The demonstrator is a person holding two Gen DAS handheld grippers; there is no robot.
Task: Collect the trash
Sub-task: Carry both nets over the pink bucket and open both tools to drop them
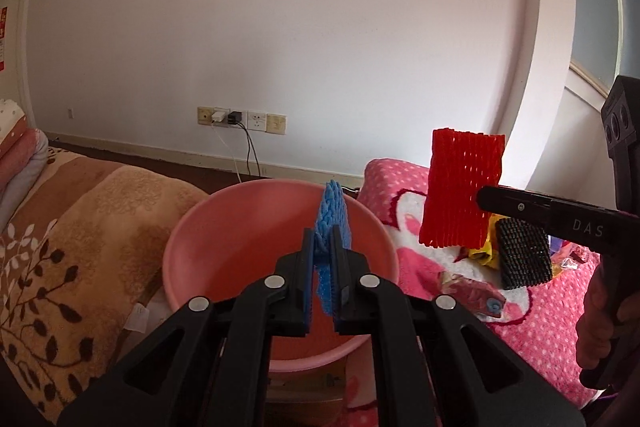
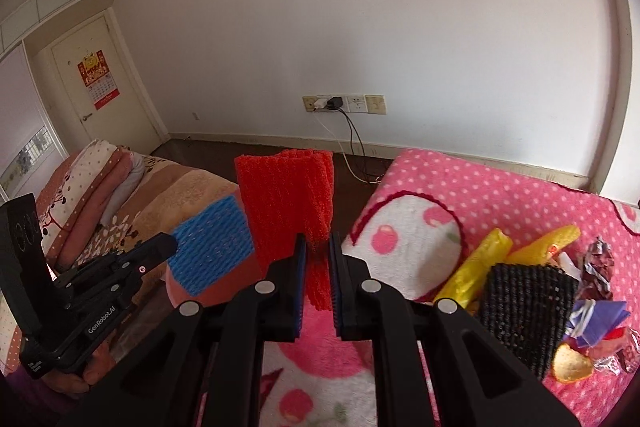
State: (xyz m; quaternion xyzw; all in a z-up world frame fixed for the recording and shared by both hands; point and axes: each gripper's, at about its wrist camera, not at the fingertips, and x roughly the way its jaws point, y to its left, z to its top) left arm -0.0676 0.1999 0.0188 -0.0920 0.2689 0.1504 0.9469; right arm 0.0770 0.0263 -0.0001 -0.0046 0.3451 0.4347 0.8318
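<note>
Pink basin (image 1: 224, 235) holds nothing visible; blue foam net (image 1: 331, 223) hangs above it.

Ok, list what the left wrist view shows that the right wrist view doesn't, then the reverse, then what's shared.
Left wrist only: the pink basin's open inside, under the left gripper.

Right wrist only: a door with a red calendar, an orange peel and crumpled wrappers.

Both: blue foam net pinched in the left gripper, red foam net in the right gripper, black foam net on the pink blanket, wall sockets.
</note>
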